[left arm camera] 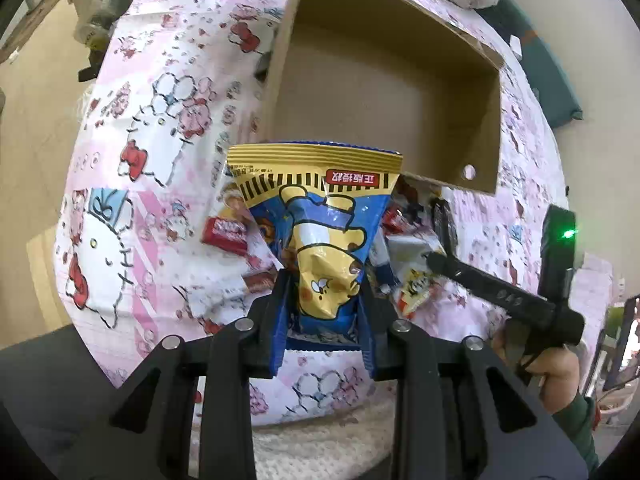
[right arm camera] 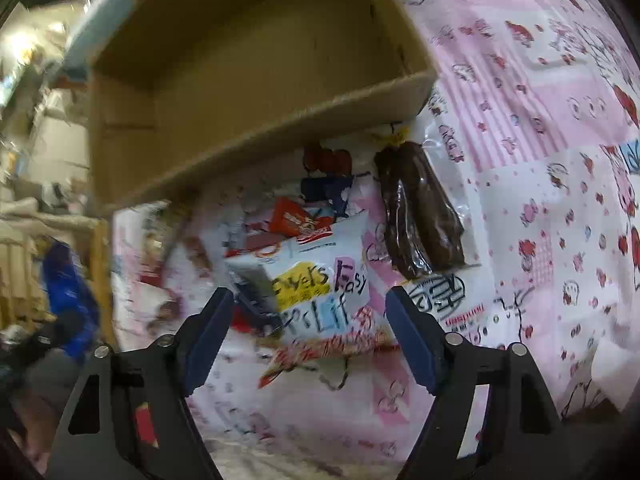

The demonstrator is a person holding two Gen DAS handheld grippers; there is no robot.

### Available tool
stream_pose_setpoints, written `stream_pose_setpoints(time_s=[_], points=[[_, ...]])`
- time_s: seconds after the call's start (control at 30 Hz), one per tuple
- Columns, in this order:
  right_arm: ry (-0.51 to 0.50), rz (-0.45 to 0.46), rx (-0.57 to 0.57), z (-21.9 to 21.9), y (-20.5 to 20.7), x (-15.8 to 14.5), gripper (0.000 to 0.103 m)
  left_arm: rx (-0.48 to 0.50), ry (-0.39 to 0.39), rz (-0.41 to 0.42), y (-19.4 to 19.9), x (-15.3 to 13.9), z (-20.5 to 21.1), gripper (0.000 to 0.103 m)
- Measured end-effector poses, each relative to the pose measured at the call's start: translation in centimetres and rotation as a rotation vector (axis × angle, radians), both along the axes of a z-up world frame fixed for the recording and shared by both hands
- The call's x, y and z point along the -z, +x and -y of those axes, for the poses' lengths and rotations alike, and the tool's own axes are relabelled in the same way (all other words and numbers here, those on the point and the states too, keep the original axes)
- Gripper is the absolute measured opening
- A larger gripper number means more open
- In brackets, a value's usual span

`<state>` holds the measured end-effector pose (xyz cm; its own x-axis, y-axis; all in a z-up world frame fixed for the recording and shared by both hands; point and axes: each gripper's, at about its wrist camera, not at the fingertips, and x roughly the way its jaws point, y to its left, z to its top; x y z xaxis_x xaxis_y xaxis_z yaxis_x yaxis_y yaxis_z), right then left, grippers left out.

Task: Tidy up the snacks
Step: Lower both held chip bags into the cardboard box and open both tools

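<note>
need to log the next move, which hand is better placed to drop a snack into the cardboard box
Left. The left gripper is already shut on the blue and yellow snack bag, lifted just before the empty cardboard box. The right gripper is open, holding nothing, over the white packet.

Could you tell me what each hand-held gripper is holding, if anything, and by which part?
The left hand-held gripper pinches the blue-and-yellow cartoon snack bag near one sealed end. The right hand-held gripper is open, holding nothing.
</note>
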<state>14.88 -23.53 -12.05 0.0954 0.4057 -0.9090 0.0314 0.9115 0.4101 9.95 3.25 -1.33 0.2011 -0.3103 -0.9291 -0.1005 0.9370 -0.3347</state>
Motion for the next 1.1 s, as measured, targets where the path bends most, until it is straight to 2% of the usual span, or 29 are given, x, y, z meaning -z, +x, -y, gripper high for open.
stream_pose_setpoints(time_s=[0.07,0.13,0.2,0.23,0.33,0.43,0.57,0.63,0.77,0.93,1.1], points=[[-0.021,-0.025,-0.027,-0.8,0.3,1.0,0.071,-0.001,0.022,0.009,0.0,0.4,0.0,0.026],[-0.049,-0.032,-0.039,-1.1,0.1,1.6,0.058,-0.002,0.032,-0.002,0.0,1.0,-0.4,0.026],[-0.073,-0.032,-0.055,-1.3,0.0,2.0,0.051,0.002,0.039,-0.008,0.2,1.7,-0.6,0.026],[-0.077,-0.021,-0.068,-1.4,-0.3,2.0,0.045,0.003,0.042,-0.011,0.1,2.0,-0.6,0.026],[-0.1,0.022,-0.1,-1.8,-0.8,1.2,0.034,0.002,0.05,-0.01,0.1,2.1,-0.6,0.026],[-0.067,0.03,-0.094,-1.2,-1.5,0.4,0.033,0.008,0.07,0.002,0.1,2.2,-0.6,0.025],[-0.005,0.072,-0.072,0.2,-3.1,-2.5,0.032,0.024,0.096,0.017,-0.1,2.1,-0.4,0.025],[0.024,0.121,-0.063,1.2,-4.0,-4.5,0.032,0.023,0.097,0.021,-0.1,1.8,-0.3,0.025],[0.151,0.257,-0.014,3.3,-4.8,-8.6,0.032,0.041,0.115,0.072,0.3,0.2,0.6,0.025],[0.199,0.38,0.019,4.3,-2.8,-12.0,0.032,0.088,0.178,0.162,2.3,-2.4,2.2,0.025],[0.183,0.421,0.04,3.2,1.8,-12.7,0.032,0.108,0.244,0.236,5.9,-4.0,3.9,0.025]])
